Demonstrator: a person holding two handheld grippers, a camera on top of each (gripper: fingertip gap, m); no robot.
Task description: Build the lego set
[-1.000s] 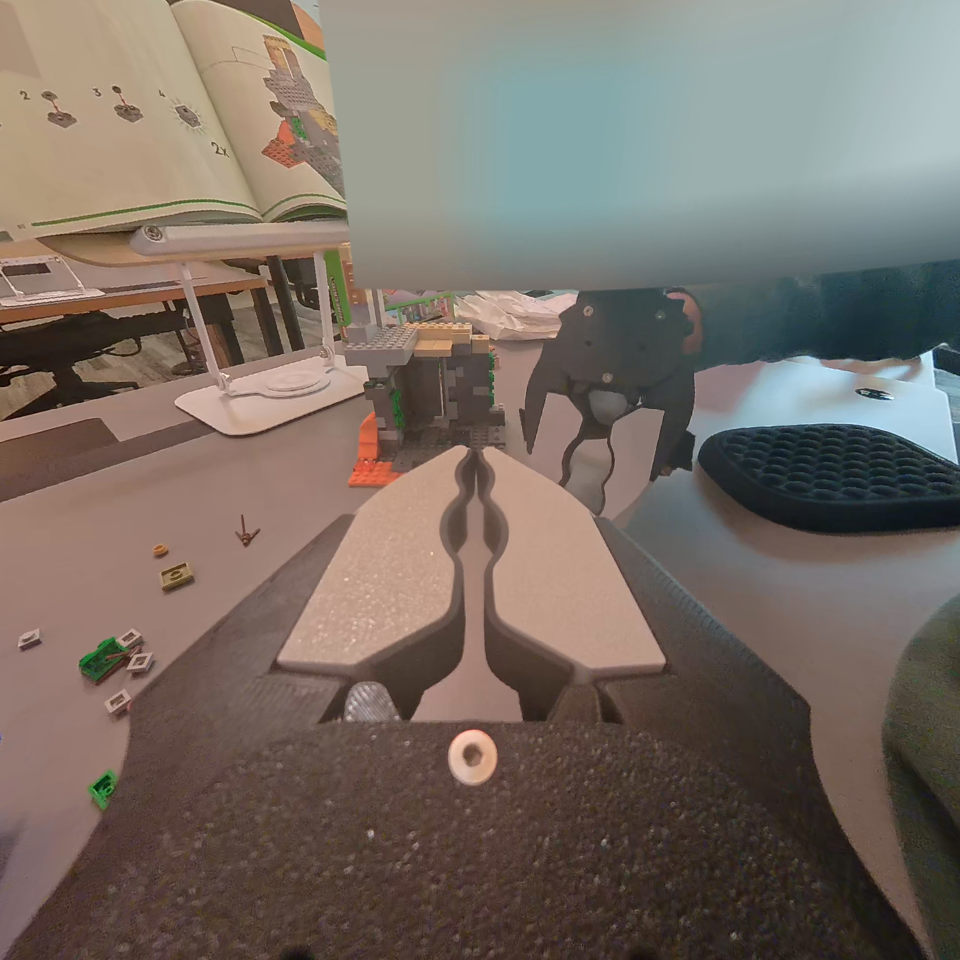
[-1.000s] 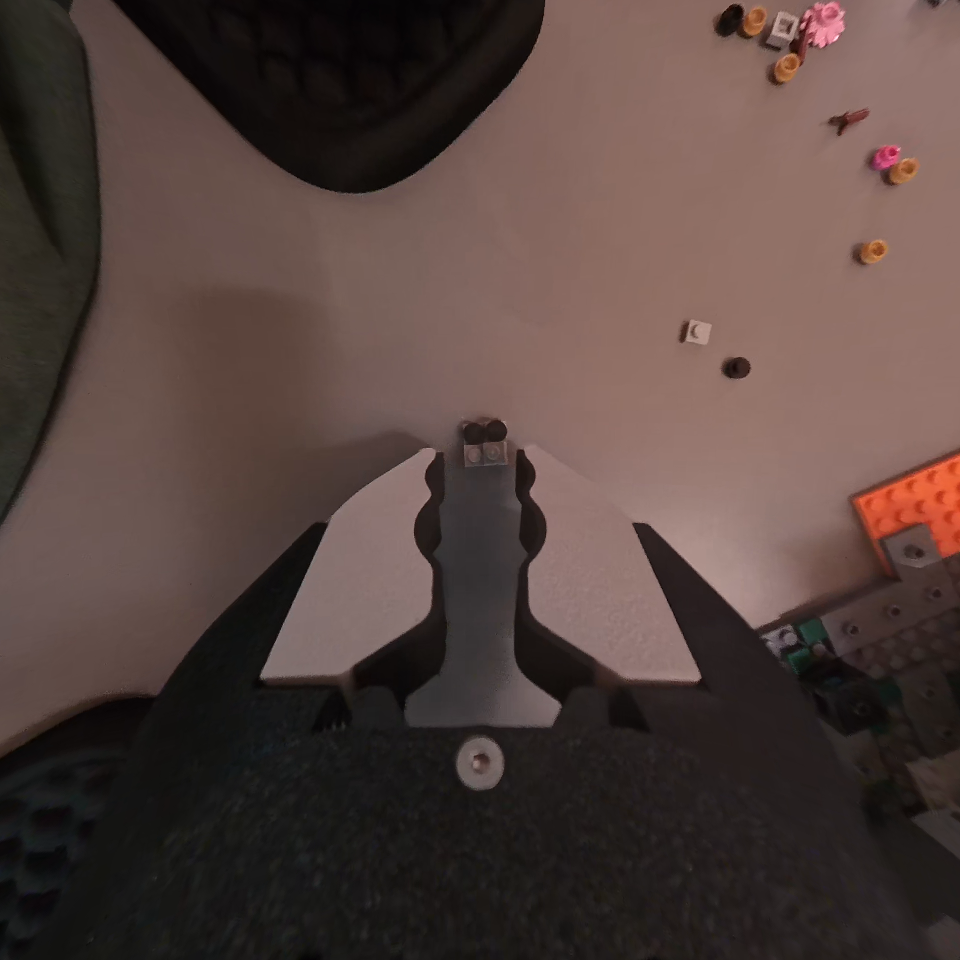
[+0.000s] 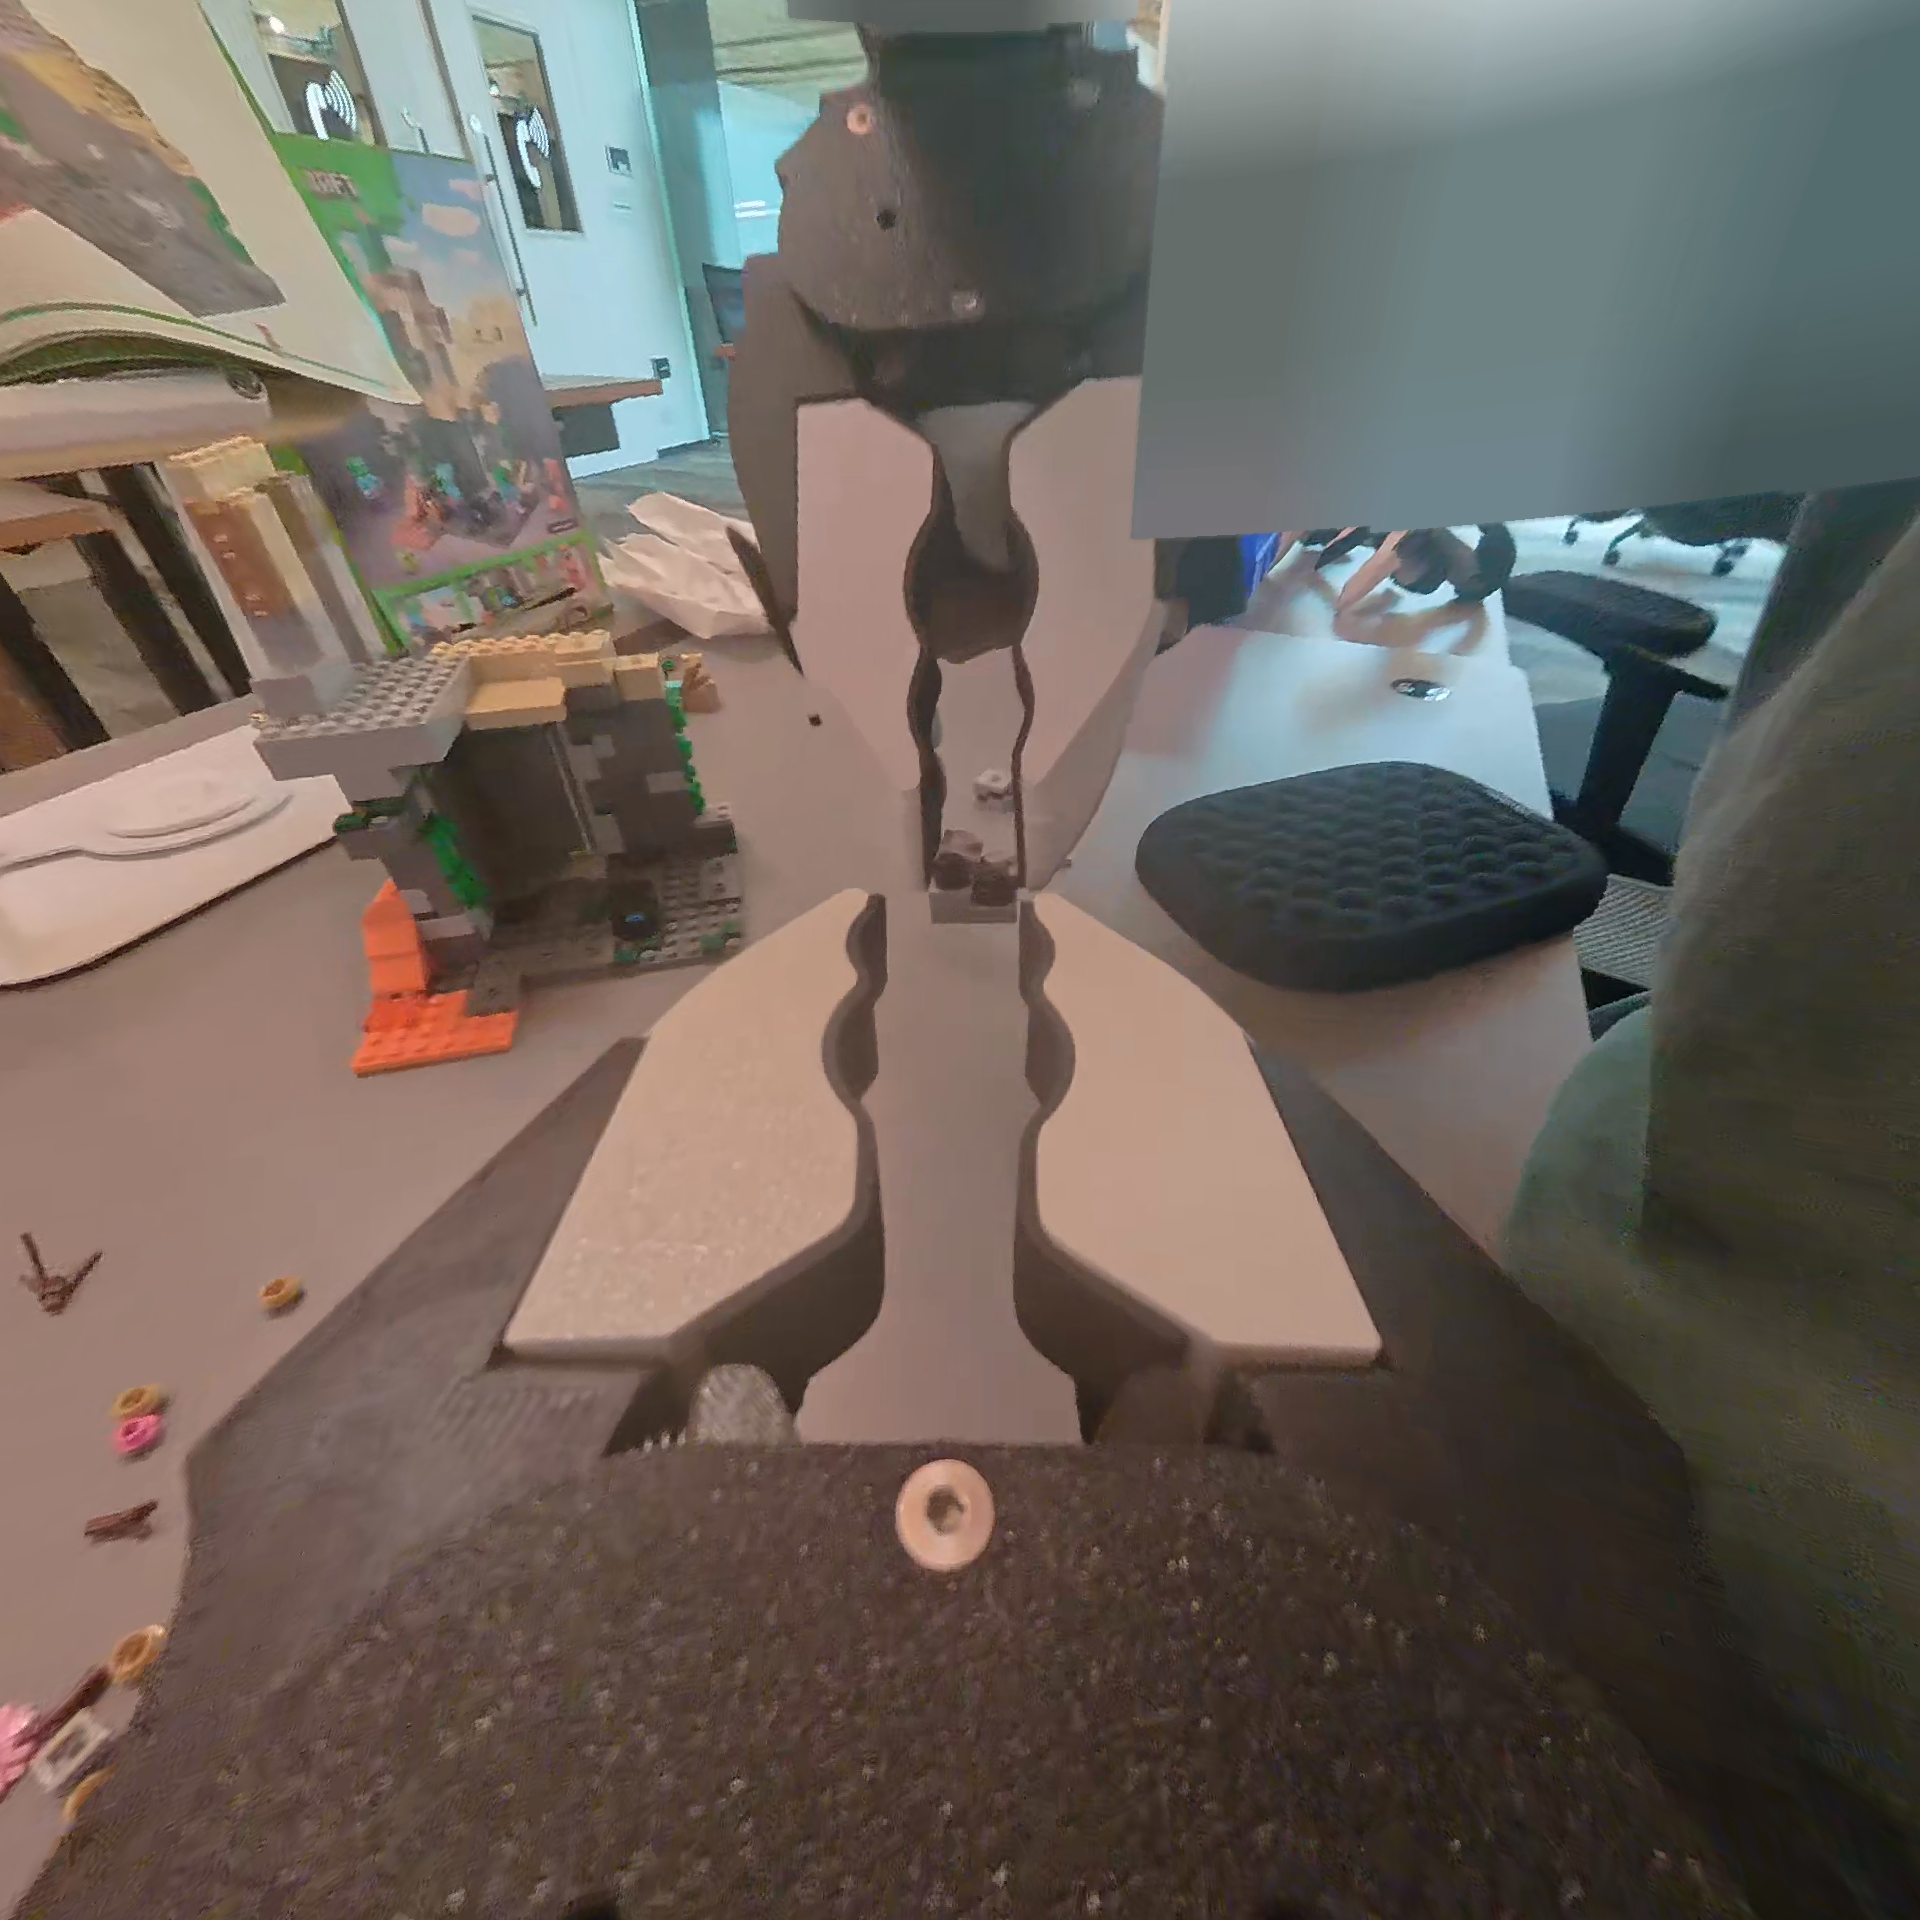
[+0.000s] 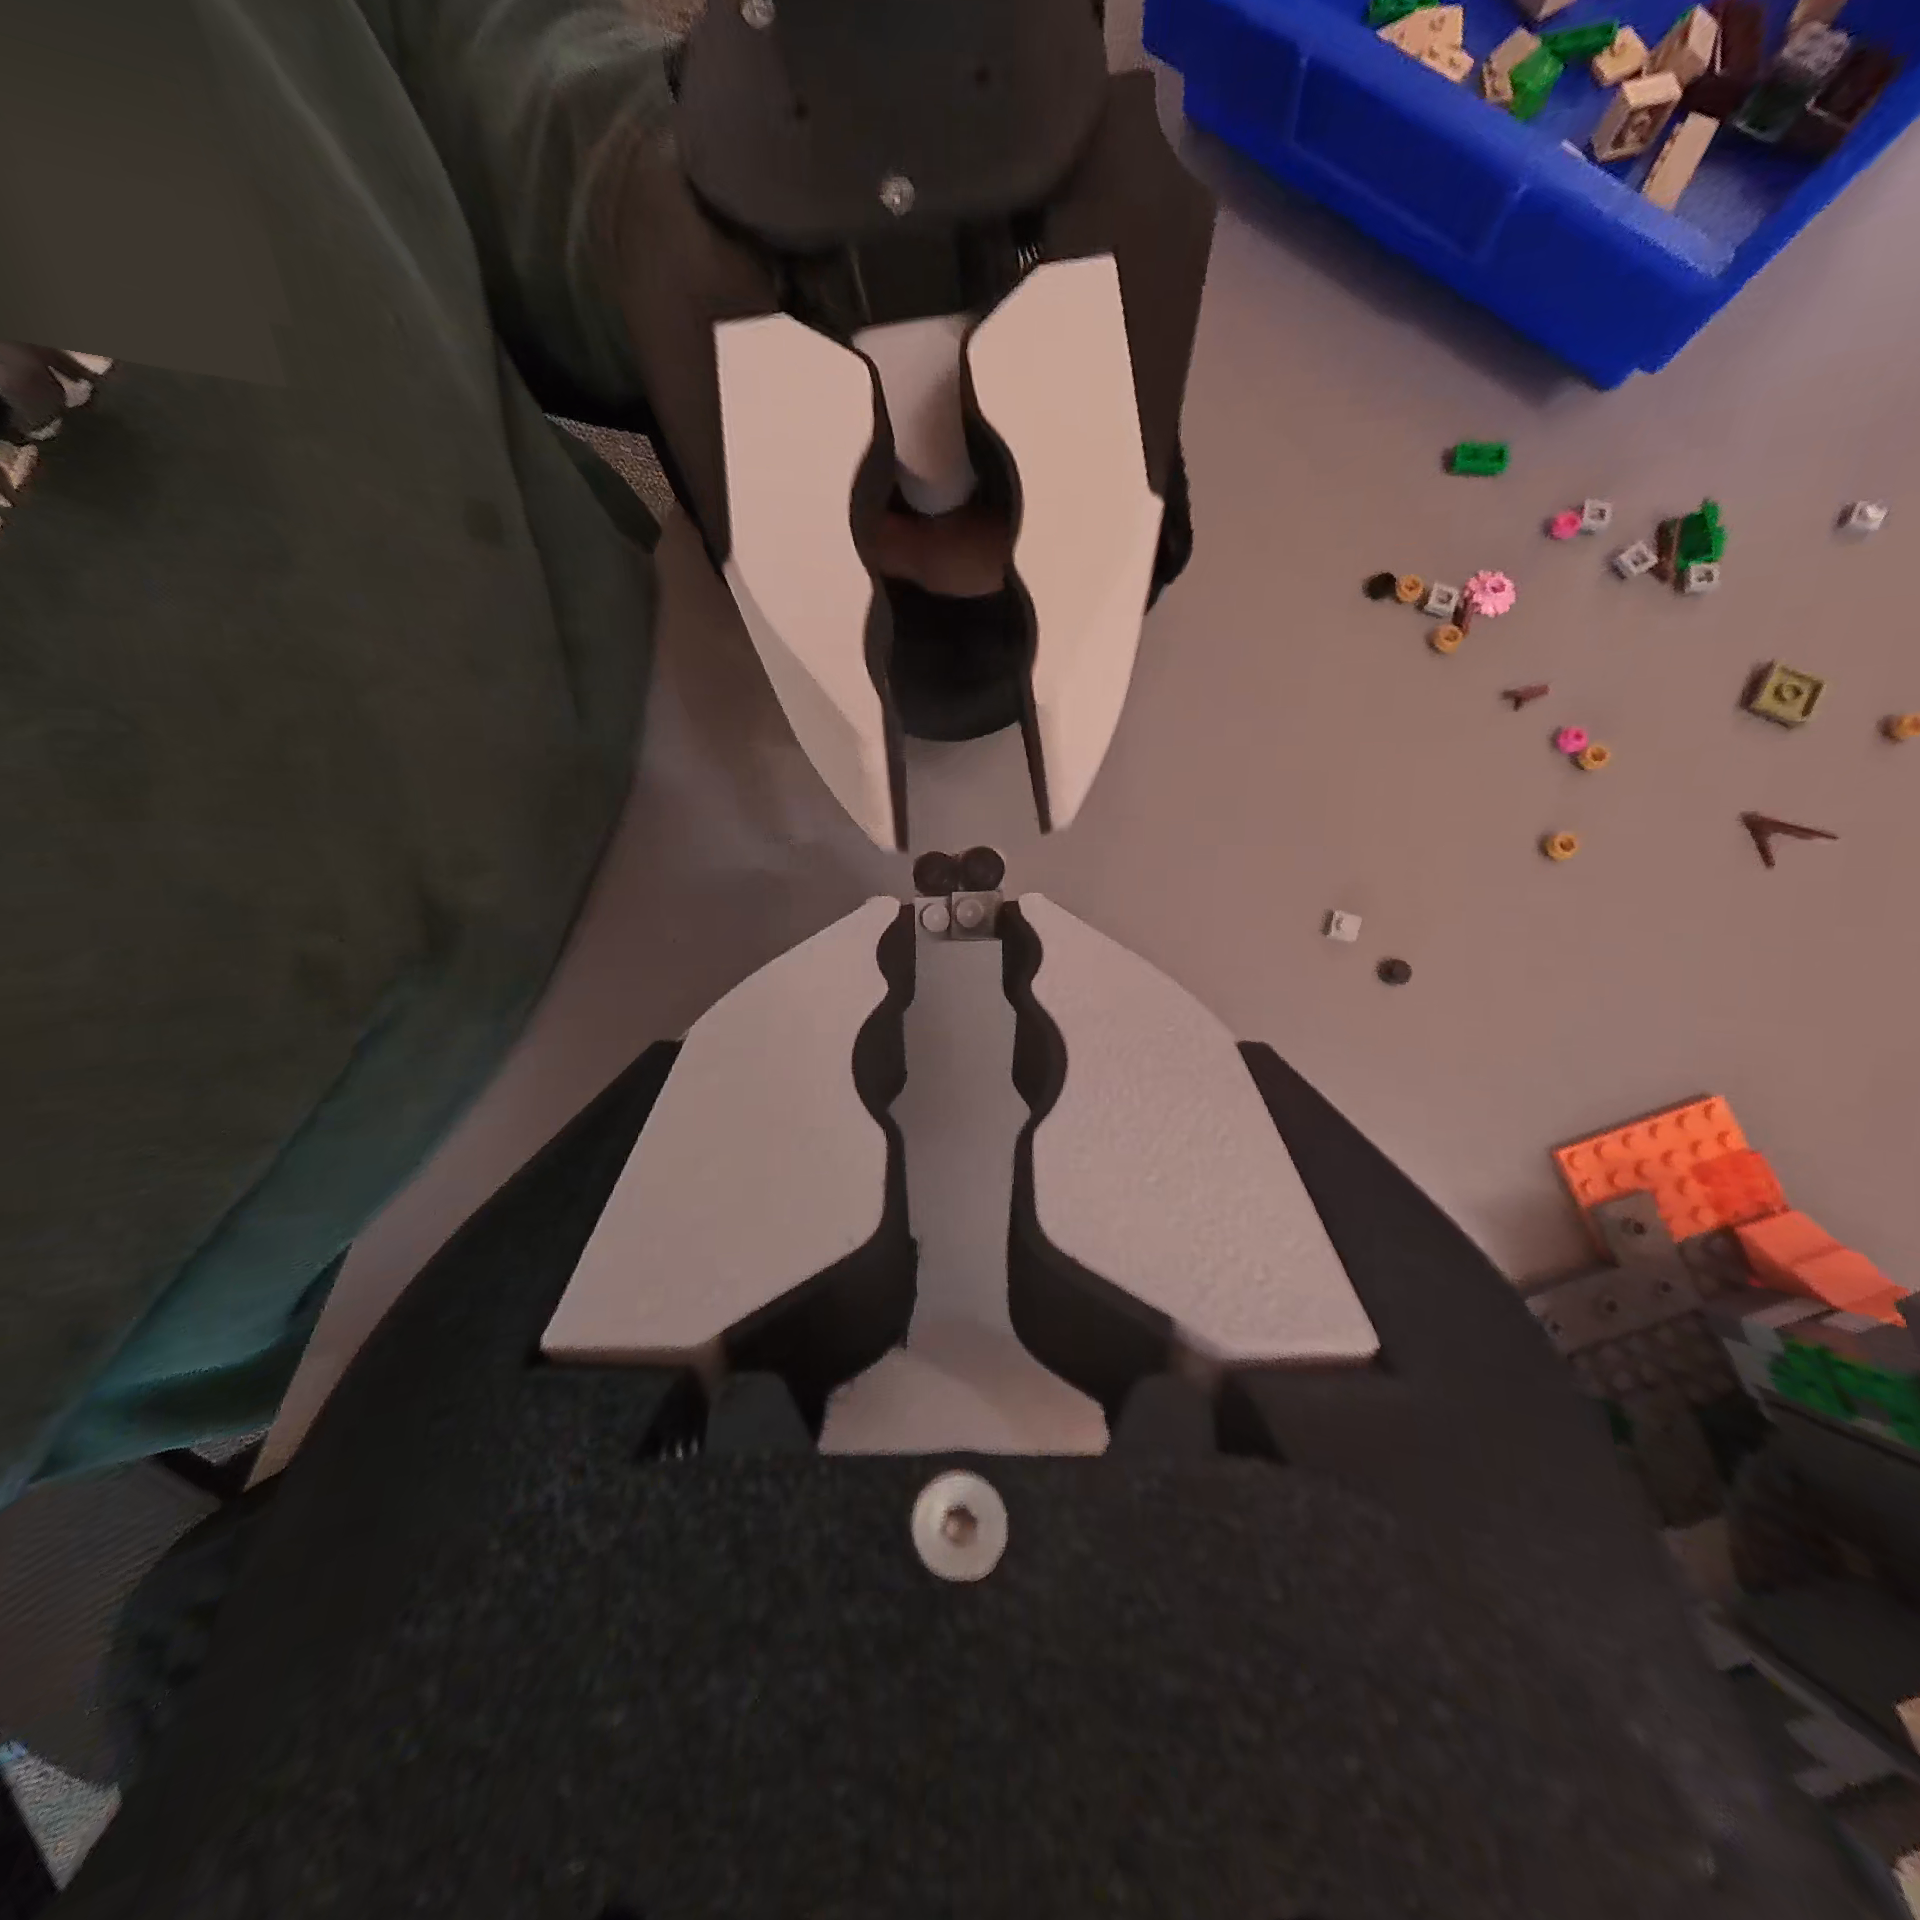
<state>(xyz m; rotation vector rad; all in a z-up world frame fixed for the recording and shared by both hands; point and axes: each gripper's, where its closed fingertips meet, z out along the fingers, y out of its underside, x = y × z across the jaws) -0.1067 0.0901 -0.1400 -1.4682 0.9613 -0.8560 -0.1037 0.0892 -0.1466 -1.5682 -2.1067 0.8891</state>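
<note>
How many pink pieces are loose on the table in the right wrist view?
3: one pink piece uppermost, a pink flower down-left of it, another lowest. Others may be hidden.

Right tool (image 4: 958, 914) pinching small grey plate (image 4: 958, 918), left tool (image 4: 971, 831) opposite

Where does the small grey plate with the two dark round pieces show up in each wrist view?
Left wrist view: grey plate sits centre, just beyond the left gripper, at the right gripper's tips.
Right wrist view: grey plate sits centre, pinched in the right gripper.
Shared landmark: the orange baseplate.
</note>
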